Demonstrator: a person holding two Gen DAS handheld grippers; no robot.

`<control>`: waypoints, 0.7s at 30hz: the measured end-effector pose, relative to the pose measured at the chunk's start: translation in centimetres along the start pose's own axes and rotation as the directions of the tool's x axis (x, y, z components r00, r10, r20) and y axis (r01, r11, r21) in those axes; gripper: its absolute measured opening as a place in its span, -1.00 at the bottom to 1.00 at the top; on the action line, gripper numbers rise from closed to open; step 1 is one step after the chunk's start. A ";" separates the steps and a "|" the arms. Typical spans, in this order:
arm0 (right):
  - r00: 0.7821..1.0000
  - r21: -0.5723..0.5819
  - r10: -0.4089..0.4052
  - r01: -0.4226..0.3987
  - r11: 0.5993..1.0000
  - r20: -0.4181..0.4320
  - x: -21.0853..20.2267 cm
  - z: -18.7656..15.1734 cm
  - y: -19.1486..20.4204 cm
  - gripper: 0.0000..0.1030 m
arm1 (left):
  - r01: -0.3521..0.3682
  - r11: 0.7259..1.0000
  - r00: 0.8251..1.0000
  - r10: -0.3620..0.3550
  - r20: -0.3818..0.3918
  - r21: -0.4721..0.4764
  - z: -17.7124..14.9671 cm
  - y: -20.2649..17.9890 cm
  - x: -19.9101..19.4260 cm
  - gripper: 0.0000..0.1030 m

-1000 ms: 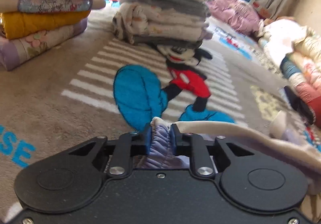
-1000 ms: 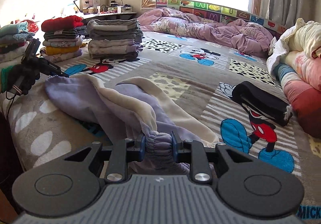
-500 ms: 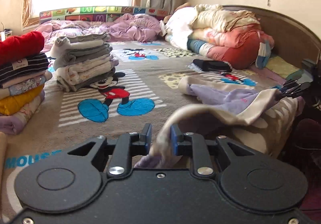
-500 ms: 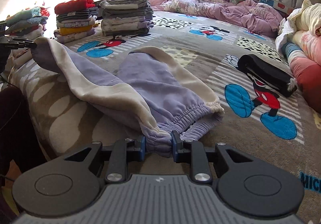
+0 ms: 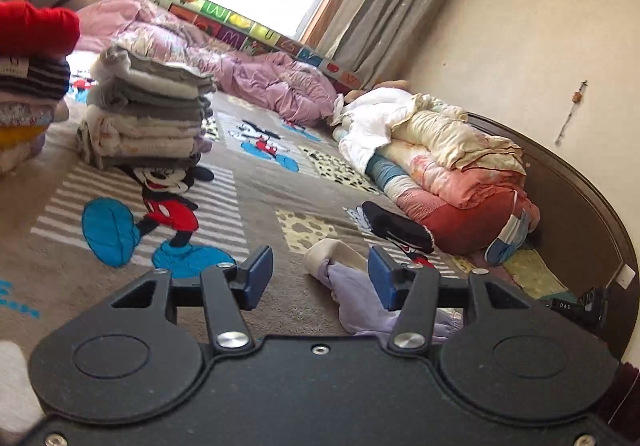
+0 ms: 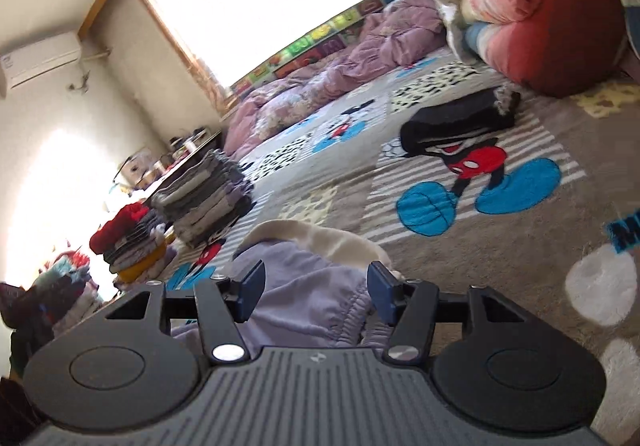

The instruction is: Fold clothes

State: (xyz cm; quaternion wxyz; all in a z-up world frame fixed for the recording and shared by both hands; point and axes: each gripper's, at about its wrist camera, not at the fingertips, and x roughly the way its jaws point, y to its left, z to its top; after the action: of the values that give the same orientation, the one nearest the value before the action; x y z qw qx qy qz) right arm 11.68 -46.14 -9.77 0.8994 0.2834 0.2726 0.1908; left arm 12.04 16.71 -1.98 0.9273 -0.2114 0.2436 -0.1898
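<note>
While both grippers hover over the cartoon-print bed cover (image 5: 256, 202), nothing is gripped. At nine o'clock in the left view stand two stacks of folded clothes (image 5: 148, 114). The left gripper (image 5: 320, 278) has its jaws spread wide and empty; the lilac trousers (image 5: 360, 298) lie bunched on the cover at about five o'clock, partly between the fingers. The right gripper (image 6: 316, 288) is likewise wide open, empty, above the trousers' gathered waistband (image 6: 344, 310). To fold well, I judge each gripper should pinch an edge and draw the fabric flat first. Most of the garment is hidden beneath the gripper bodies, so its lie is unclear.
</note>
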 end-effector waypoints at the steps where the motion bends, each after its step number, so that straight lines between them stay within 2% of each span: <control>1: 0.999 0.052 -0.039 0.039 0.998 0.012 0.8 -0.3 -0.8 0.14 | -0.022 0.999 0.999 0.021 -0.031 -0.037 -0.3 -0.3 1.8 0.00; 4: 0.994 0.182 -0.106 0.105 0.978 -0.002 4.7 -2.4 -3.2 0.14 | -0.040 0.988 0.994 0.025 -0.102 -0.150 -1.3 -1.0 6.8 0.00; 8: 0.993 0.260 -0.110 0.114 0.959 -0.032 8.6 -4.5 -5.0 0.19 | -0.054 0.962 0.987 0.011 -0.158 -0.269 -2.3 -1.4 11.9 0.00; 11: 0.997 0.251 -0.076 0.074 0.965 -0.003 9.6 -4.9 -5.3 0.18 | -0.078 0.939 0.982 0.014 -0.190 -0.335 -2.7 -1.3 15.6 -0.01; 13: 0.999 0.232 -0.046 0.045 0.972 0.001 10.0 -4.7 -5.4 0.17 | -0.103 0.934 0.976 0.030 -0.214 -0.341 -2.9 -1.6 18.0 -0.01; 17: 1.000 0.174 0.005 -0.004 0.985 -0.003 10.8 -4.4 -5.4 -0.17 | -0.176 0.930 0.962 0.093 -0.257 -0.322 -3.4 -2.1 22.3 -0.03; 18: 1.000 0.161 0.015 -0.013 0.987 -0.008 11.0 -4.3 -5.4 -0.21 | -0.192 0.931 0.959 0.111 -0.260 -0.310 -3.5 -2.3 23.0 -0.09; 19: 1.000 0.147 0.026 -0.023 0.989 -0.014 11.3 -4.3 -5.3 -0.23 | -0.202 0.936 0.957 0.127 -0.259 -0.289 -3.5 -2.7 23.5 -0.46; 20: 0.999 0.139 0.034 -0.031 0.990 -0.019 11.5 -4.3 -5.2 -0.26 | -0.216 0.944 0.956 0.153 -0.251 -0.249 -3.5 -3.5 24.0 -0.62; 21: 0.999 0.133 0.045 -0.041 0.990 -0.023 11.7 -4.3 -5.2 -0.27 | -0.219 0.958 0.957 0.174 -0.232 -0.186 -3.4 -4.6 24.3 -0.67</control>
State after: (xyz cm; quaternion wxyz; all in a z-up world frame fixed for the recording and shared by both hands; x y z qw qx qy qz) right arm 19.19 -42.56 -20.41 0.8706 0.3460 0.2903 0.1953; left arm 28.69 0.75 -11.44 0.8827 -0.2611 0.3801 -0.0908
